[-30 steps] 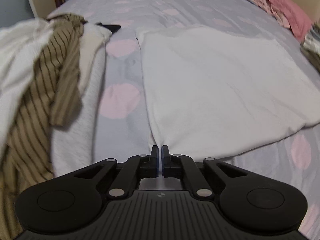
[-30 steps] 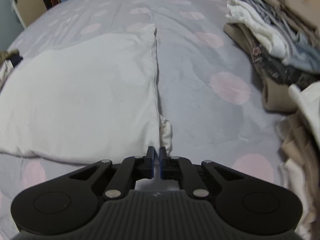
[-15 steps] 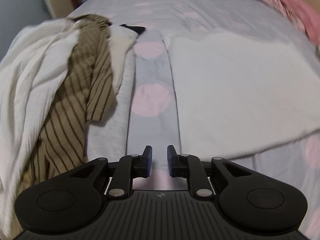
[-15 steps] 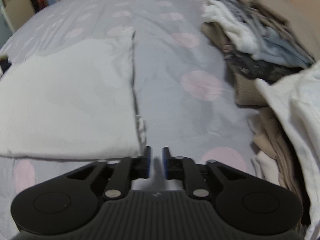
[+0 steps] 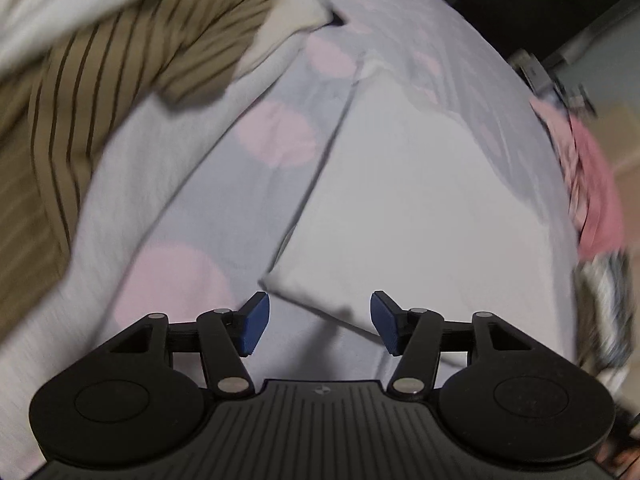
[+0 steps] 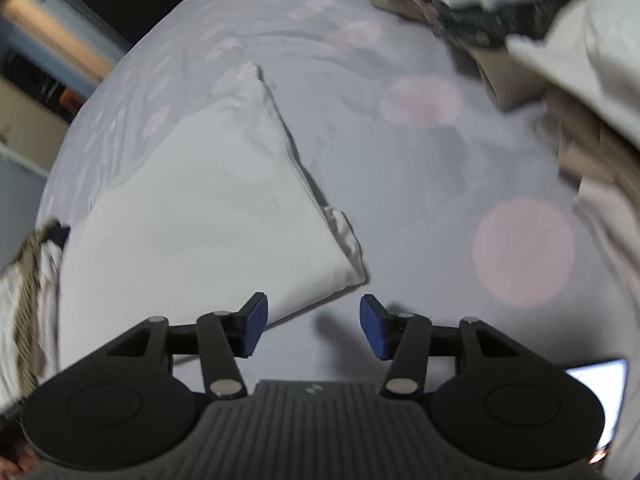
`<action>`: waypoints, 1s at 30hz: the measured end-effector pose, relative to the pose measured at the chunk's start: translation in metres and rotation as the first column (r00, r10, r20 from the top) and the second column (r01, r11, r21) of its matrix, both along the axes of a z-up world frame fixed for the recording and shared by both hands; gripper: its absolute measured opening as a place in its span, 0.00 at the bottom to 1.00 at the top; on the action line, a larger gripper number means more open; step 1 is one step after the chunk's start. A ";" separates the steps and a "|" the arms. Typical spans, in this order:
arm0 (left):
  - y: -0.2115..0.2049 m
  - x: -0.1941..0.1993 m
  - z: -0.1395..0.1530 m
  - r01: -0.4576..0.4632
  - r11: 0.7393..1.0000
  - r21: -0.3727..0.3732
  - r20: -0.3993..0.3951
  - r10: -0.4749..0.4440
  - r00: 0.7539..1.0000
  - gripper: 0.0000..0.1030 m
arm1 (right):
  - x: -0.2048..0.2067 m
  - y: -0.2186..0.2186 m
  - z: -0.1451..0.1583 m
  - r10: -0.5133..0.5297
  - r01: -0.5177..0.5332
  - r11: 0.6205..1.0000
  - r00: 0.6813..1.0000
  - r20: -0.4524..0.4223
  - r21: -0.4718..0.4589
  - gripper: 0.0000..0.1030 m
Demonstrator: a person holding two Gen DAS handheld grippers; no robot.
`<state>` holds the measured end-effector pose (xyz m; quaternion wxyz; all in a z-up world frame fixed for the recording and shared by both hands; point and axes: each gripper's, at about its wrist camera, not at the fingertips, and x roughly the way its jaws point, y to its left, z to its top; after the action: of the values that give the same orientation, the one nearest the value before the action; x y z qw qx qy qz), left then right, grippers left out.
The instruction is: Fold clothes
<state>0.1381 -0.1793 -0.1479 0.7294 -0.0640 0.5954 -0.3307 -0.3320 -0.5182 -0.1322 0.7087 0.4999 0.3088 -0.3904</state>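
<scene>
A white folded garment [image 5: 420, 200] lies flat on the grey bedspread with pink dots [image 5: 276, 136]. It also shows in the right wrist view [image 6: 200, 216]. My left gripper [image 5: 318, 322] is open and empty, just above the garment's near left corner. My right gripper [image 6: 312, 326] is open and empty, just short of the garment's near right corner, where a small crumpled flap [image 6: 344, 232] sticks out. Both views are tilted and blurred.
A heap of clothes with a brown striped shirt [image 5: 100, 80] and white cloth lies left. Pink clothes [image 5: 592, 184] lie at the far right. A stack of beige, white and dark clothes [image 6: 540, 40] sits right of the garment. A lit screen [image 6: 600, 384] shows at the lower right.
Both grippers have opened wide and let go of the garment's near corners. Both have pulled back and tilted, so the garment now lies flat on the bed.
</scene>
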 end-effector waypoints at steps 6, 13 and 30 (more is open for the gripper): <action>-0.001 0.009 -0.017 -0.076 0.996 -0.051 -0.071 0.073 0.995 0.53 | -0.001 -0.011 -0.028 -0.061 0.054 0.992 0.996 0.062 0.110 0.51; -0.014 0.008 -0.023 -0.096 0.994 -0.045 -0.044 0.094 0.995 0.48 | 0.005 -0.020 -0.039 -0.124 0.112 0.987 0.986 0.112 0.113 0.51; -0.010 0.004 0.045 -0.083 0.994 -0.073 0.068 0.088 0.994 0.07 | 0.013 -0.014 0.022 -0.157 0.158 0.987 0.985 0.077 -0.009 0.05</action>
<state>0.1419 -0.1898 -0.1033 0.7609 -0.1032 0.5539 -0.3219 -0.3189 -0.5321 -0.1104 0.6905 0.5320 0.2381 -0.4283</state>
